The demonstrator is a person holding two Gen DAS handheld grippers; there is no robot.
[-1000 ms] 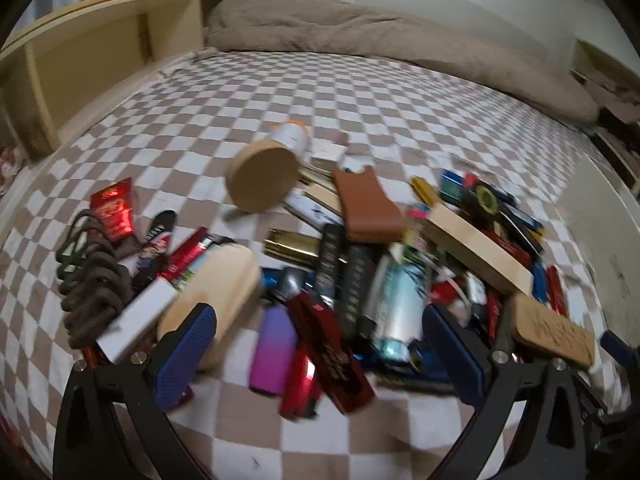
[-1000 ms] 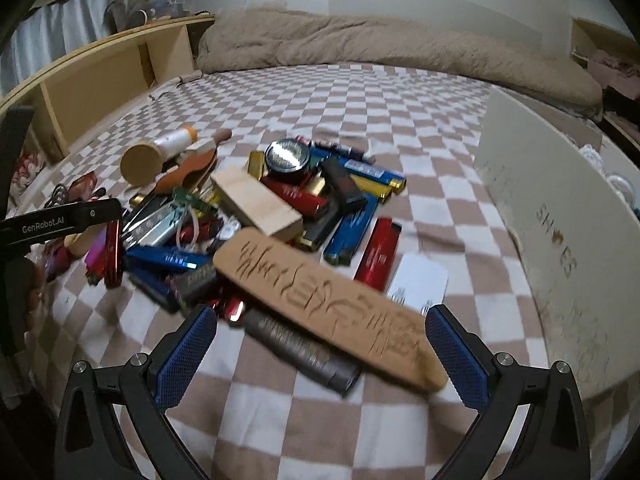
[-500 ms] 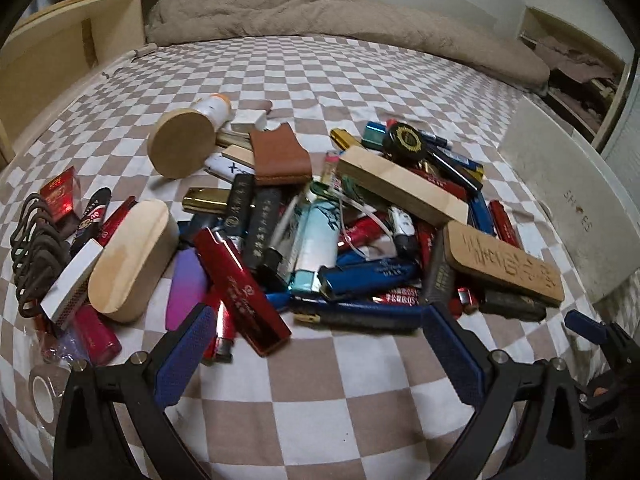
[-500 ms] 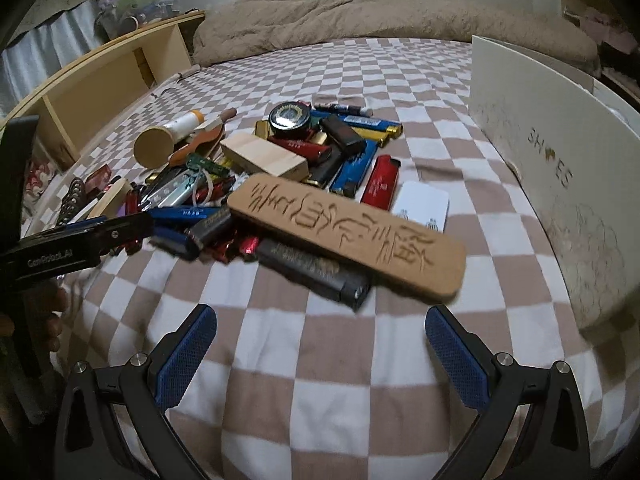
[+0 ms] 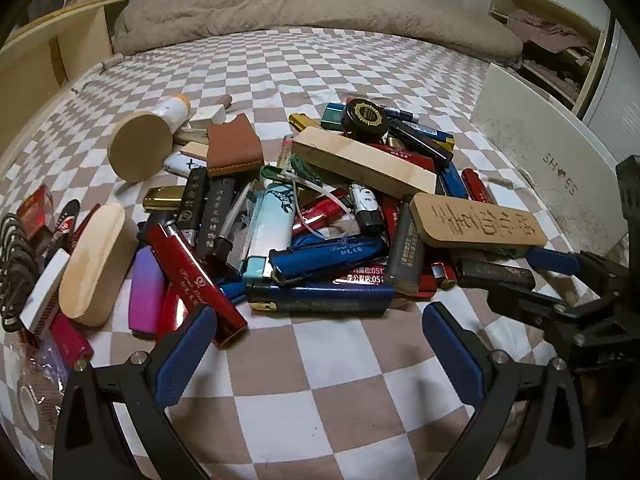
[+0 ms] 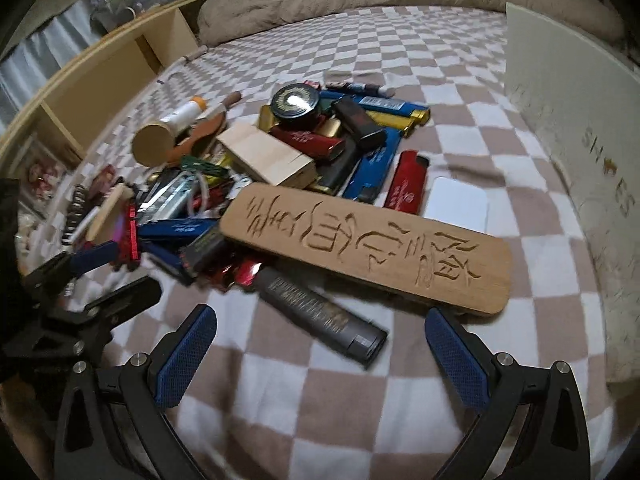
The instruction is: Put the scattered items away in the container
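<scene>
Dozens of lighters (image 5: 320,300) lie heaped mid-bed beside the box (image 6: 580,128); light, stiff, slick, best pinched across their flats. Both grippers (image 5: 316,344) (image 6: 320,344) hover, jaws spread, empty.

Both low over the bed (image 5: 360,80), facing the far headboard; left view nearer the pile's left, right view nearer the carved plank (image 6: 366,240), shared (image 5: 476,220).
</scene>
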